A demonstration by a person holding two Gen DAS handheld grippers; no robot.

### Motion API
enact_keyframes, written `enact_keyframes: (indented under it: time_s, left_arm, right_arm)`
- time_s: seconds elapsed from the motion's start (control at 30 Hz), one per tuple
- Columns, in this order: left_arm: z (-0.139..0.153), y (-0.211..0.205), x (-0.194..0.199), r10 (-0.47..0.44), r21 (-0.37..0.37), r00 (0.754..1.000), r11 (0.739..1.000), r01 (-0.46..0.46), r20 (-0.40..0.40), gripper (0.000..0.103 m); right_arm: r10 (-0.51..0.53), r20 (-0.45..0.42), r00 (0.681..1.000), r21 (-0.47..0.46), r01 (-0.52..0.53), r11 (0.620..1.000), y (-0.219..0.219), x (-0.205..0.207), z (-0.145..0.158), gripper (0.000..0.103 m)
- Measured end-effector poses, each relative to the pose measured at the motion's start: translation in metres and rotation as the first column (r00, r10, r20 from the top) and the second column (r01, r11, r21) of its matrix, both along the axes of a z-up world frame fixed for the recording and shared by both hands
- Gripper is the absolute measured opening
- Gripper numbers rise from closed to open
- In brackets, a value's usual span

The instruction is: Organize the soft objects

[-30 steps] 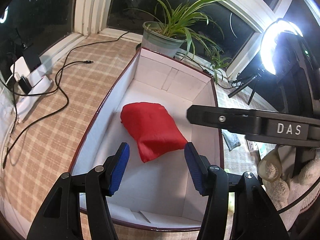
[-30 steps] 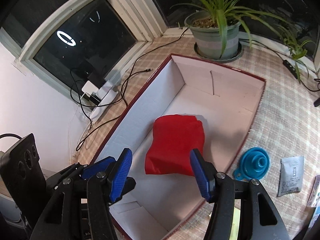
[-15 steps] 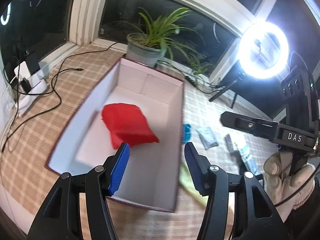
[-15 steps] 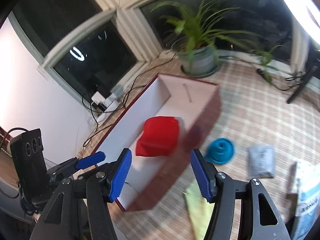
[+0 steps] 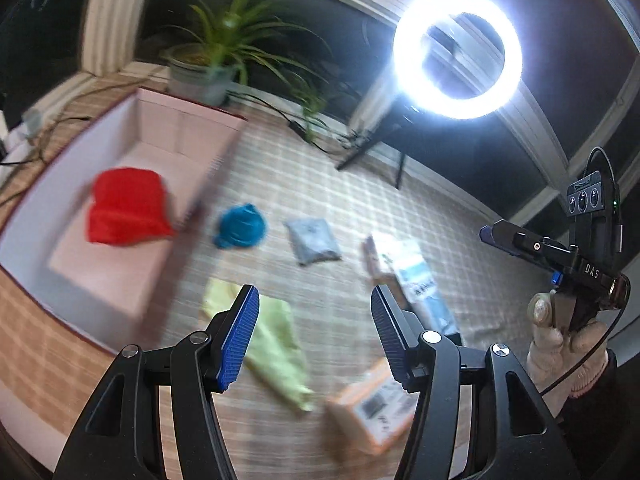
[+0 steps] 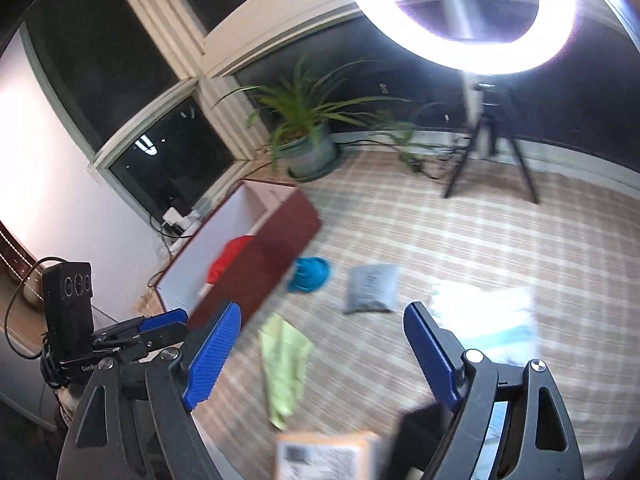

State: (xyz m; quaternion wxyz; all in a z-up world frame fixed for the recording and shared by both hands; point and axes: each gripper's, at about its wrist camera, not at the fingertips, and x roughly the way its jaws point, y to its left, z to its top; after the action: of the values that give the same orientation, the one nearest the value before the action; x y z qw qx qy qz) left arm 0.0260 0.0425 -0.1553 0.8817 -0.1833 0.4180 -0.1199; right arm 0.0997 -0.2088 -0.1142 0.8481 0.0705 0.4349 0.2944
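Crumpled red cloth (image 5: 128,210) in box (image 5: 36,216)

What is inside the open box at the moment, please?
Only the red cloth bundle lies in the white-lined box. In the right wrist view, the box's dark red wall hides part of the floor.
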Motion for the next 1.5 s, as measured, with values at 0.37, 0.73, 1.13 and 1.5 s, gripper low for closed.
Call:
enact_keyframes:
  time_s: [0.37, 0.73, 1.13, 1.5]
  left_arm:
    - [-0.021, -0.093, 0.026, -0.117, -0.046, 0.990, 0.992, 0.113, -0.075, 0.060]
    - [-0.066, -0.161, 0.077, -0.186, -0.106, 0.958, 0.980, 0.166, -0.217, 0.060]
    - [-0.093, -0.189, 0.099, -0.195, -0.112, 0.936, 0.979, 0.169, -0.295, 0.060]
    - [-0.103, -0.207, 0.109, -0.204, -0.071, 0.928, 0.979, 0.192, -0.312, 0.058]
  right_arm:
    - [-0.094, -0.133, 0.987, -0.048, 0.088, 0.995, -0.125, 0.009, -0.048, 0.081]
    - [-0.109, -0.367, 0.924, 0.064, 0.142, 0.988, -0.194, 0.033, -0.129, 0.080]
    - [0.015, -0.476, 0.879, 0.129, 0.053, 0.990, -0.191, 0.050, -0.177, 0.079]
    - [0.127, -0.523, 0.843, 0.235, -0.001, 0.972, -0.188, 0.058, -0.187, 0.066]
